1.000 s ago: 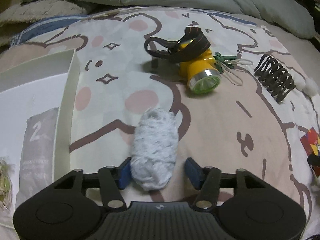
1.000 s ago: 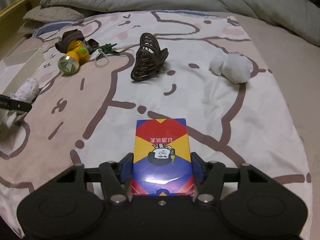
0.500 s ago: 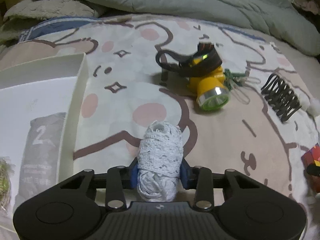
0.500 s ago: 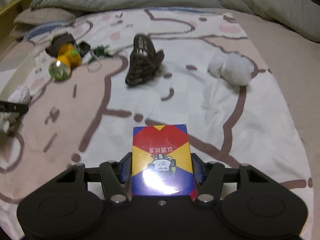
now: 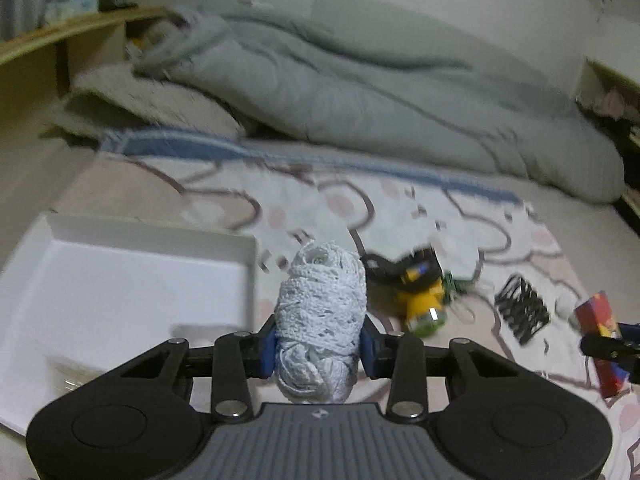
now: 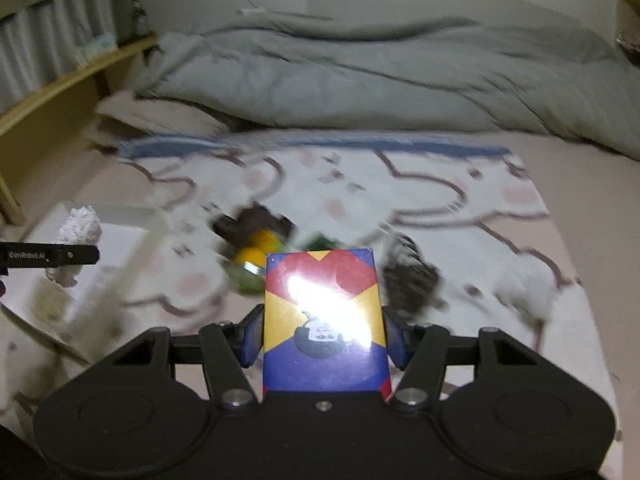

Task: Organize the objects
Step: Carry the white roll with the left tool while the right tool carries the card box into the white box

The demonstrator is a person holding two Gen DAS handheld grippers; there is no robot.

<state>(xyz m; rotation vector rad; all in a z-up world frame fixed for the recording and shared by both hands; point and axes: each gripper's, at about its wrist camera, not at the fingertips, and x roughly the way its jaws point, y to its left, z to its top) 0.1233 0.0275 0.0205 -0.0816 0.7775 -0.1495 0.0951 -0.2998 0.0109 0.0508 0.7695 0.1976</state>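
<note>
White crocheted yarn roll (image 5: 320, 320) sits clamped in the left tongs (image 5: 320, 344), lifted above the bed (image 5: 500, 216) beside the white tray's (image 5: 120, 264) right wall. Only the right wrist view shows the card box's (image 6: 324, 320) glossy face, gripped by the right tongs (image 6: 324, 340); the left view catches its edge at far right. Yellow headlamp (image 5: 420, 300) and dark hair claw (image 5: 520, 308) lie between, grey duvet (image 5: 360, 92) bounding the far side.
</note>
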